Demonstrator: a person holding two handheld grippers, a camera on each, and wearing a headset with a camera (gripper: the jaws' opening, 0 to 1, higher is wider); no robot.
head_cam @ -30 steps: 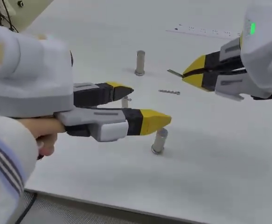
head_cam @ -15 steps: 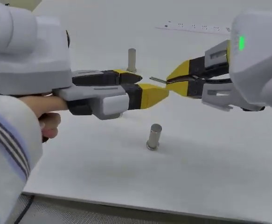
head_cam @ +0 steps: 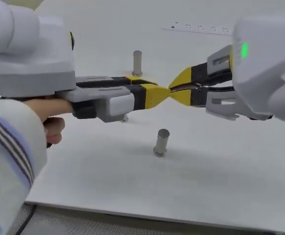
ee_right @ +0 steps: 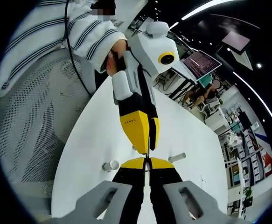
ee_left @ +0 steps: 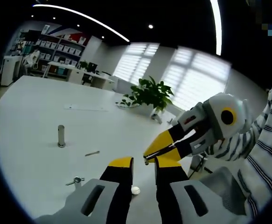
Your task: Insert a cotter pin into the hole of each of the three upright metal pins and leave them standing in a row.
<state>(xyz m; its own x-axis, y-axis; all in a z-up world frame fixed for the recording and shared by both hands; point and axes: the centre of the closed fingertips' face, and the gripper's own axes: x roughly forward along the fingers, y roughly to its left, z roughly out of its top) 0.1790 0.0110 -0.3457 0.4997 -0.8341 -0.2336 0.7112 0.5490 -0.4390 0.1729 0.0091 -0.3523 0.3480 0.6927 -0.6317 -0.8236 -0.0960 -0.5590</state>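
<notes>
At the left of the head view a hand point(head_cam: 48, 122) in a striped sleeve point(head_cam: 5, 161) holds the left gripper point(head_cam: 158, 91) level above the white surface point(head_cam: 220, 166), pointing right. Its jaws stand released: the left gripper view shows a clear gap between the yellow tips, seemingly so that they can take or steady what the other side offers. Under its body the middle pin point(head_cam: 125, 118) is half hidden. In the left gripper view it looks to carry a cotter pin through its head already, though it is small there. Behind it stands the far pin point(head_cam: 137, 62) and, nearer the person, the near pin point(head_cam: 161, 141). Both are upright, well apart and bare as far as can be told. A loose cotter pin point(ee_left: 92, 153) lies flat on the surface, apart from the pins.

In the middle, the two sets of yellow tips meet nose to nose in the air. The right gripper point(head_cam: 175, 91), on the right, is clenched on a cotter pin point(ee_right: 148, 153), a thin wire that sticks out of its tips into the gap of the left jaws. My reading is a handover or a re-grip, to line the wire up for a hole.

Writing – there is small dark lettering on the left gripper's yellow jaw in the right gripper view, too small to read surely
</notes>
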